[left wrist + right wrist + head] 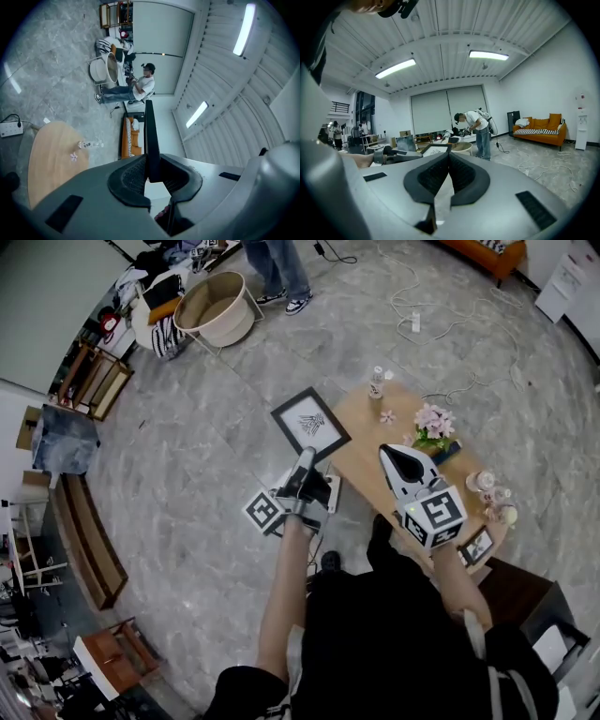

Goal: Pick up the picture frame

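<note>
One picture frame (310, 424): black rim, white mat, a small drawing in the middle. It hangs in the air just off the worktop's edge, face turned up to you.
Left gripper (306, 457): your jaws stand narrow, clamped on the frame's near rim. This gripper's own view shows the rim edge-on between the pads.
Handling: likely light and stiff, but probably glazed, so treat it as fragile. The smooth rim may slip or swing in a one-edge grip.
Hold: take the rim with the pads flat on front and back. The nearer to its mid-length you grip, the less it should twist.
Right gripper (448, 161): jaws together with nothing between them, so it is free to steady the far rim.
Worktop (361, 451): wood, carrying pink flowers (433, 420) and a clear bottle (377, 381).
</note>
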### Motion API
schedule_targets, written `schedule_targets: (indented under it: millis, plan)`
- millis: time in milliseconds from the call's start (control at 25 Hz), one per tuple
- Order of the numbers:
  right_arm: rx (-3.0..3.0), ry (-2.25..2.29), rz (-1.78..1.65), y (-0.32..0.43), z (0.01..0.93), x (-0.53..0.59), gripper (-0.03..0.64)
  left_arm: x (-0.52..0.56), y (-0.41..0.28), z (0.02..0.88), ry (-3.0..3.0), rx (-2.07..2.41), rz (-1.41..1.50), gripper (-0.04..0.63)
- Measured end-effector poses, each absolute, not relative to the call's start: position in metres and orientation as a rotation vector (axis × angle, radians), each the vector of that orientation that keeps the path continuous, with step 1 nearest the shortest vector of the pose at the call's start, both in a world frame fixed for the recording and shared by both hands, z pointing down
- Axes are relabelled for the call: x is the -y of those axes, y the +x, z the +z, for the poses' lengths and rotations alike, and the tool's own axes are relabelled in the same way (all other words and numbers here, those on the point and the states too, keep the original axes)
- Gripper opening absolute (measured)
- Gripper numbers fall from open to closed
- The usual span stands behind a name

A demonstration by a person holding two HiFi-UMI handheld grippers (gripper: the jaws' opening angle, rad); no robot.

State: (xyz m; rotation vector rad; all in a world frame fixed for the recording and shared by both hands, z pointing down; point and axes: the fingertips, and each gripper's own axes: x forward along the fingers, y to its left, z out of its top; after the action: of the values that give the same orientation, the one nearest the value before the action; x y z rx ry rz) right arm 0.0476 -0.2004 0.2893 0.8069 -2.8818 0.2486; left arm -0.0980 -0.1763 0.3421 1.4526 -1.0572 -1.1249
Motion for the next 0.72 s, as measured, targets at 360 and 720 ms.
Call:
schedule_targets:
  millis: [360,720]
  plan:
    - [2.889,0.867,0.226,0.012,0.260,0.118,0.012,0.084,-0.151,0.285,1.484,1.094,-1.124,0.067]
    - [2.888,0.886,0.219,-0.029,0.237,0.044,0.014,0.014,-0.180,0.253,1.528,1.032,-1.109,0.067]
